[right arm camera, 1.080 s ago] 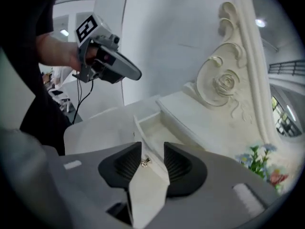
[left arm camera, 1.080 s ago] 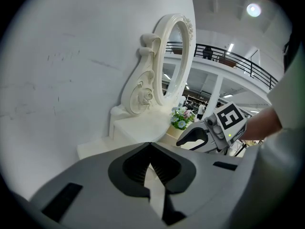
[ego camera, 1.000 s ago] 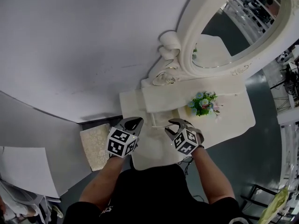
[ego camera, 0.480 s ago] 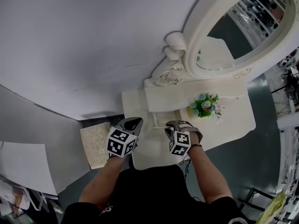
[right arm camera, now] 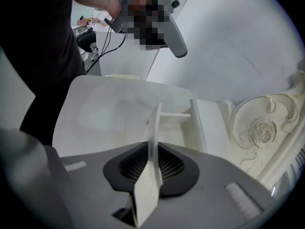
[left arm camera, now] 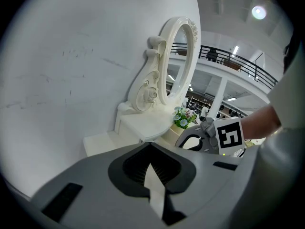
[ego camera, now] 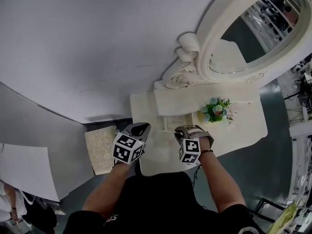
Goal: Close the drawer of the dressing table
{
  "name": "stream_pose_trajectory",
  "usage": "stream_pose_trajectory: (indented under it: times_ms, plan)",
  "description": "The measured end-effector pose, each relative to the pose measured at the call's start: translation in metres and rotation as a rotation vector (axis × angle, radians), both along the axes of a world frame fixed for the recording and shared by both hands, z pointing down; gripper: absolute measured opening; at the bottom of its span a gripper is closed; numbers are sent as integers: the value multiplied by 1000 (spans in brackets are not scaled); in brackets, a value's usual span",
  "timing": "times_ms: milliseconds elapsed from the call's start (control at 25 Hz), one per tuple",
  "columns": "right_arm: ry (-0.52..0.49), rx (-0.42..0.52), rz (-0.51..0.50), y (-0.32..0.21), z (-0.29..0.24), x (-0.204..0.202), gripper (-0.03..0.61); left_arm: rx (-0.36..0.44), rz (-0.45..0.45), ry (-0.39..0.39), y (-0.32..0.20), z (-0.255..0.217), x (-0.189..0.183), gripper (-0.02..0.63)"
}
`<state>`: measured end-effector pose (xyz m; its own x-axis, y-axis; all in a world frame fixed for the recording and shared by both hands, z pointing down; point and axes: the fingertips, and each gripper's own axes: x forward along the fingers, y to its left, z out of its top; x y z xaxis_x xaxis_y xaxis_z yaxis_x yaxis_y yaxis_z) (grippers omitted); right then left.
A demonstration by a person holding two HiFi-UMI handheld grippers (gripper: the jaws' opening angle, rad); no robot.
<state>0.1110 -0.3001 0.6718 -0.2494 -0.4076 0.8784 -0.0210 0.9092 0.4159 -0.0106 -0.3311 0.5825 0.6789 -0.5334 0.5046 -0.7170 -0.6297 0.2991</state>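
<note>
Cream table (ego camera: 243, 128) against a pale wall, oval mirror (ego camera: 253, 23) above it, flowers (ego camera: 217, 108) by the raised shelf unit; drawer (ego camera: 164, 124) stands pulled out from that unit toward the person, its thin front panel clear of the unit's face. Right gripper (ego camera: 181, 129) points steeply down over the drawer; its fingers have just been closing and now clamp the drawer front (right arm camera: 154, 128) edge-on between the pads. Left gripper (ego camera: 143, 126) hovers just beside the drawer, over the table's left end; its fingers (left arm camera: 143, 163) are together with nothing between them.
</note>
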Motion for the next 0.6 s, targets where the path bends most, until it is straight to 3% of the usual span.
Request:
stream_pose_trajectory:
  times_ms: [600]
  plan:
    - [29,22,-30,-19,2,-2,72,-12,-26,11,-4,1,-9,5]
